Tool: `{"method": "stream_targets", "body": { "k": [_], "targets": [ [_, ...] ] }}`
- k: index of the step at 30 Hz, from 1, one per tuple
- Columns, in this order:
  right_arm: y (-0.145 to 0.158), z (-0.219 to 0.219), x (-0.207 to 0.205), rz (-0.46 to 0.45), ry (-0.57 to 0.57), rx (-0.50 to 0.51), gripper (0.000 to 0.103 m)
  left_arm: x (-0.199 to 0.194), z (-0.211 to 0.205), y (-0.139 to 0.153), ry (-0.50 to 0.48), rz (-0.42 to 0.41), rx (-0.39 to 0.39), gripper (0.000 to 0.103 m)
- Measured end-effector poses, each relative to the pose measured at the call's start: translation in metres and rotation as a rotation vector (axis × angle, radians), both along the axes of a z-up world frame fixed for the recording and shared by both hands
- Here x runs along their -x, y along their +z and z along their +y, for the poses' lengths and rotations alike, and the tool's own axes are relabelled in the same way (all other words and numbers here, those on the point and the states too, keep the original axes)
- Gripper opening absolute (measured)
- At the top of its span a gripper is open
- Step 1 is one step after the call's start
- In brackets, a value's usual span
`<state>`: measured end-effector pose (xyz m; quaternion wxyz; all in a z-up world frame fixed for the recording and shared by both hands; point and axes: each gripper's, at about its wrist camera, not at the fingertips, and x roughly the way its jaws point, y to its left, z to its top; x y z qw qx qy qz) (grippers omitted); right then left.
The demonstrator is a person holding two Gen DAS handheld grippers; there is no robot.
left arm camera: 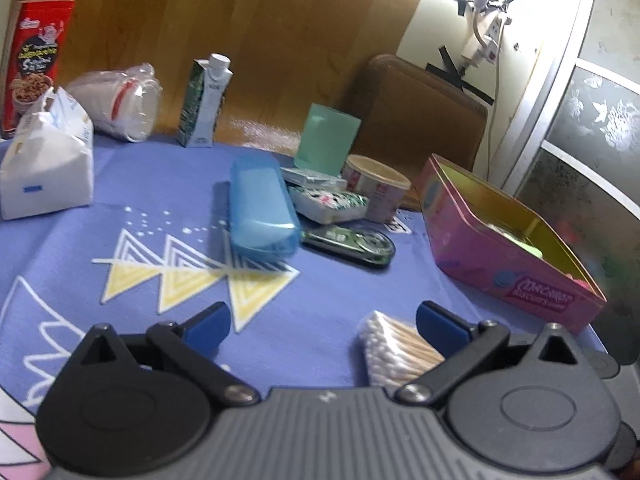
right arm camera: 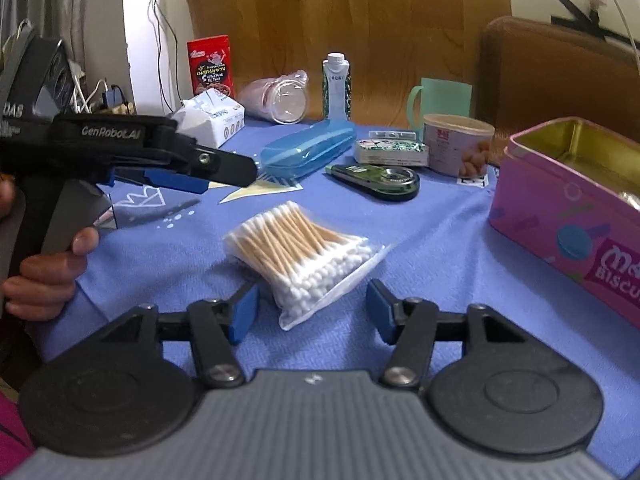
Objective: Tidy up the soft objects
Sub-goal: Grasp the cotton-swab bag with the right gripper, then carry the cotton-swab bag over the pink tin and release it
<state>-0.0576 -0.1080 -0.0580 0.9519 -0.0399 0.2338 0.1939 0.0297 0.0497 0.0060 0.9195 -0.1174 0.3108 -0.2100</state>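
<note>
A clear bag of cotton swabs (right arm camera: 300, 256) lies on the blue cloth. Its near corner reaches in between the fingers of my right gripper (right arm camera: 312, 312), which stands open with its pads off the bag. In the left wrist view the same bag (left arm camera: 396, 348) sits by the right finger of my left gripper (left arm camera: 324, 324), open wide with nothing between its fingers. From the right wrist view the left gripper (right arm camera: 200, 180) hovers over the cloth at left, held by a hand (right arm camera: 44, 272). An open pink biscuit tin (right arm camera: 568, 216) (left arm camera: 508, 248) stands to the right. A white tissue pack (left arm camera: 48, 168) (right arm camera: 212, 120) rests at far left.
Mid-table lie a blue plastic case (left arm camera: 260, 216), a floral packet (left arm camera: 328, 200), a green tape dispenser (left arm camera: 352, 246), a round can (left arm camera: 376, 188) and a mint cup (left arm camera: 328, 140). Behind stand a carton (left arm camera: 204, 104), wrapped cups (left arm camera: 120, 104) and a red box (left arm camera: 36, 64). A brown chair (left arm camera: 420, 112) sits beyond the table.
</note>
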Motion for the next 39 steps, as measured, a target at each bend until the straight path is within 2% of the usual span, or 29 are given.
{"method": "stream_targets", "body": {
  "k": [4, 10, 12, 14, 15, 18, 22, 29, 35, 36, 39],
  "targets": [
    [-0.001, 0.0, 0.0, -0.009, 0.004, 0.013, 0.07, -0.002, -0.008, 0.0, -0.033, 0.024, 0.035, 0.102],
    [0.0, 0.003, -0.004, -0.006, 0.007, 0.018, 0.072, -0.003, -0.027, -0.005, -0.089, 0.05, 0.015, 0.102],
    [0.001, 0.004, -0.005, -0.005, 0.009, 0.022, 0.071, -0.004, -0.033, -0.007, -0.112, 0.067, 0.025, 0.098],
    [0.001, 0.007, -0.006, -0.009, 0.019, 0.027, 0.059, -0.003, -0.042, -0.007, -0.149, 0.063, 0.018, 0.087],
    [0.001, 0.008, -0.005, -0.015, 0.025, 0.028, 0.045, -0.001, -0.049, -0.007, -0.165, 0.064, 0.009, 0.084],
    [0.002, 0.014, 0.0, -0.052, 0.019, 0.059, 0.042, 0.003, -0.06, -0.003, -0.16, 0.046, -0.029, 0.084],
    [0.009, 0.005, 0.01, -0.132, -0.015, 0.056, 0.041, 0.005, -0.073, 0.018, -0.183, -0.01, -0.017, 0.084],
    [0.036, -0.026, 0.019, -0.303, -0.149, 0.06, 0.041, -0.01, -0.13, 0.062, -0.265, -0.164, -0.057, 0.084],
    [0.051, -0.068, 0.013, -0.36, -0.303, 0.053, 0.041, -0.034, -0.185, 0.074, -0.347, -0.207, -0.062, 0.084],
    [0.052, -0.073, 0.012, -0.365, -0.331, 0.055, 0.041, -0.038, -0.195, 0.074, -0.356, -0.209, -0.063, 0.085],
    [0.053, -0.091, 0.0, -0.368, -0.418, 0.051, 0.041, -0.048, -0.22, 0.068, -0.338, -0.22, -0.119, 0.096]
  ]
}}
